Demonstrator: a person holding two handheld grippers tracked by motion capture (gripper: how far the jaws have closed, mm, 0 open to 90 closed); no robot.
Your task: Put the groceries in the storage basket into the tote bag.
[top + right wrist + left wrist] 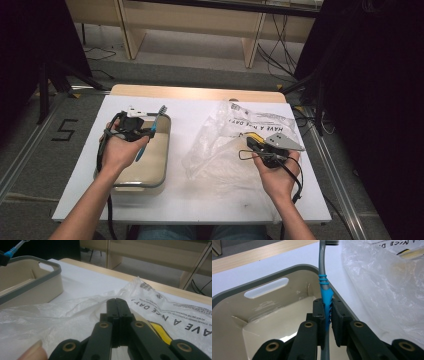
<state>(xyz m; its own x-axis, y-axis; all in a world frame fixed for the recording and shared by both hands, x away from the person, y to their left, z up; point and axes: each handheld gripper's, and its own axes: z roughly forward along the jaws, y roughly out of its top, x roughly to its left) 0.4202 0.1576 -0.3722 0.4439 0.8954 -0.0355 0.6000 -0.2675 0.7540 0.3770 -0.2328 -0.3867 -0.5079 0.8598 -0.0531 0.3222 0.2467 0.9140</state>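
Left fingers [327, 315] clamped on toothbrush [325, 293] handle over tub [265, 275]: light, stiff, slick; ribbed grip best. Right fingers [117, 312] shut, pinching thin bag [82, 312].

Toothbrush [325, 297] bristles blur at the left gripper view's top edge; its handle end is hidden between the jaws.

Lab recording station
Black curtains [380, 100], floor rails [30, 145], taped number [65, 130], loose cables [277, 55] surround a white table [200, 200].
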